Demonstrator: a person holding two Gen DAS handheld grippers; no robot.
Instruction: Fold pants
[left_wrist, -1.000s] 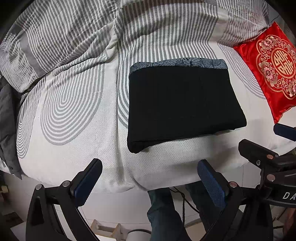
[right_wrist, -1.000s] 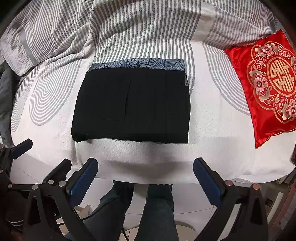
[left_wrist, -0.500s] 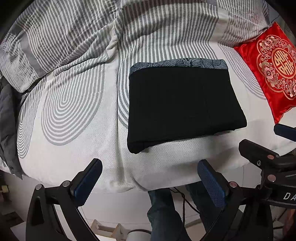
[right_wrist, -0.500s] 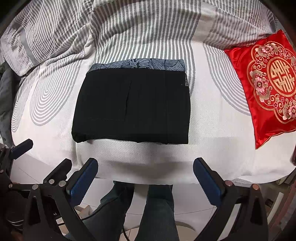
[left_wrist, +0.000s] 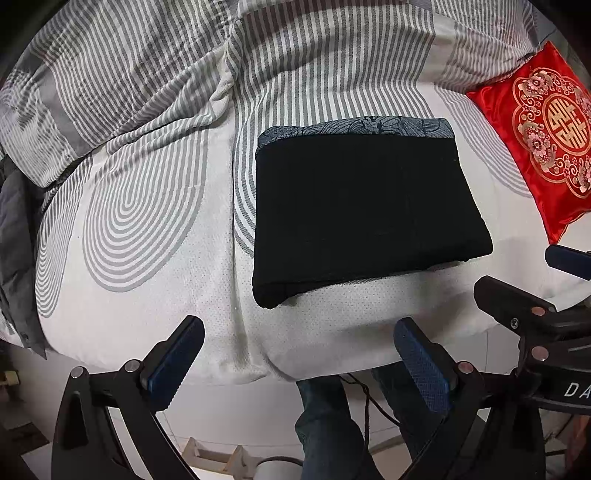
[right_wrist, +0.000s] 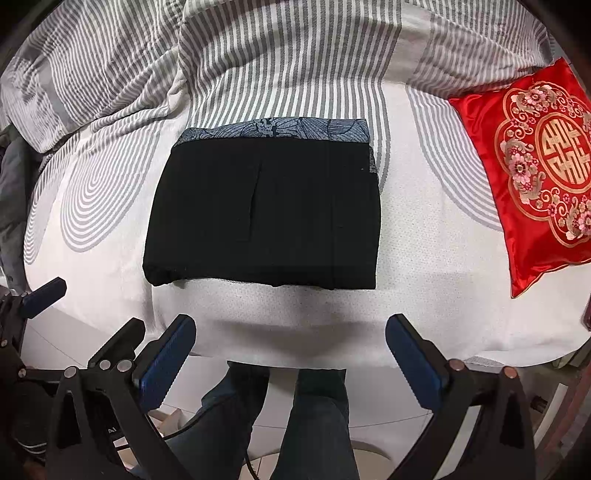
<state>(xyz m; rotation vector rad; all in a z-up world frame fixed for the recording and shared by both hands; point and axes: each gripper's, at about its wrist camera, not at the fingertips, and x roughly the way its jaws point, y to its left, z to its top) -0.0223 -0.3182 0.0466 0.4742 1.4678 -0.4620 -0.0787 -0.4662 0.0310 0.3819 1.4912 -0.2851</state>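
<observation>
1. nearest to the cameras, the left gripper (left_wrist: 298, 356) hangs off the bed's front edge with its blue-padded fingers spread wide and nothing between them; it sits in the same spot in its view as a second ago.
2. the right gripper (right_wrist: 291, 352) is likewise released and empty, its pads wide apart, and its framing has not shifted across the three moments either. part of it also shows at the right edge of the left wrist view, just as the left gripper's tip shows at the left edge of the right wrist view.
3. below and between the fingers, the person's legs (right_wrist: 314, 417) in dark jeans stand against the bed front, unchanged.
4. on the white mattress cover (left_wrist: 155, 317) the pants (right_wrist: 264, 218) lie folded into a flat black rectangle near the front edge, touching neither gripper. a grey-blue patterned band runs along the far side. the fold's outline matches the earlier frames; no edge has moved.
5. to the right, well apart from the pants, a red cushion (right_wrist: 535, 166) with gold embroidery lies flat where it was.
6. farthest back, a grey-and-white striped blanket (left_wrist: 184, 62) is bunched across the bed, with dark grey cloth (left_wrist: 14, 236) at the left edge.
</observation>
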